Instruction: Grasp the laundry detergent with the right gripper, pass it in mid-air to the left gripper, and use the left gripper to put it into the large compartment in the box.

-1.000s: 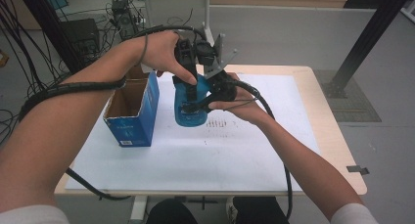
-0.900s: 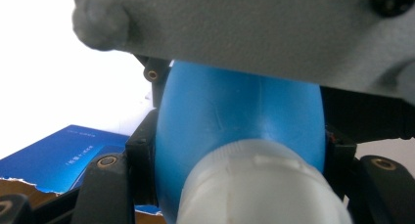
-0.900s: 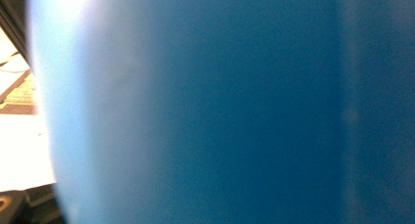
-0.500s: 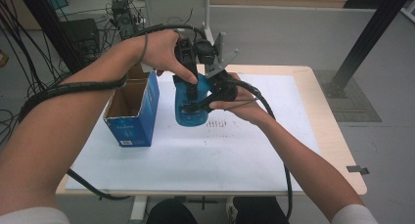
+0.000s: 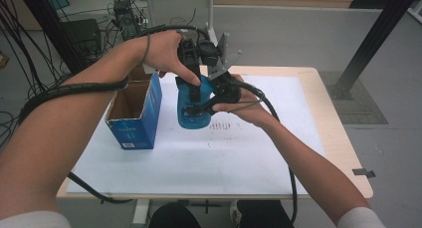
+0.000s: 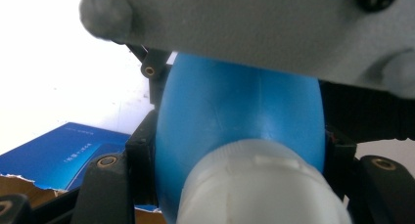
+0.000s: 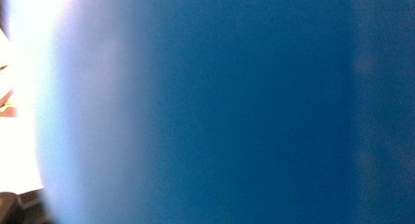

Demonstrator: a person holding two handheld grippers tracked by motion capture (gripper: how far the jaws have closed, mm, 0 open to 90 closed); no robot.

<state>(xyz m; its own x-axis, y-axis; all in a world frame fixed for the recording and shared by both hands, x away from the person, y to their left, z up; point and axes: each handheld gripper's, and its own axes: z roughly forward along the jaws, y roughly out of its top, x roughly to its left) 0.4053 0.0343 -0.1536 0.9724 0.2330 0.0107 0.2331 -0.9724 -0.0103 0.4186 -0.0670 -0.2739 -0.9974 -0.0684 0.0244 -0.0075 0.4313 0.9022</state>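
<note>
I have the blue bottle (image 5: 193,104) held above the table (image 5: 298,73), over the white sheet (image 5: 209,163) near its far left corner, just to the right of the open blue box (image 5: 134,116). The bottle's long axis runs roughly upright, tilted a little, with its base toward the sheet.

My left gripper (image 5: 191,71) comes down on the bottle from above; in the left gripper view its black jaws sit against both flanks of the blue body (image 6: 240,116), clamped on it, with the white cap (image 6: 259,185) close to the lens. My right gripper (image 5: 219,96) meets the bottle from the right side, just beside the left one. Its jaws have just been opening, and the right gripper view gives me only a blue blur of the bottle (image 7: 220,106) pressed near the lens, so I judge the pads are letting go rather than gripping.

So the left hand carries the load and is nearer the box, whose open top lies just left of the bottle. The near half of the sheet and its right edge leave free room for the right hand to draw away.
</note>
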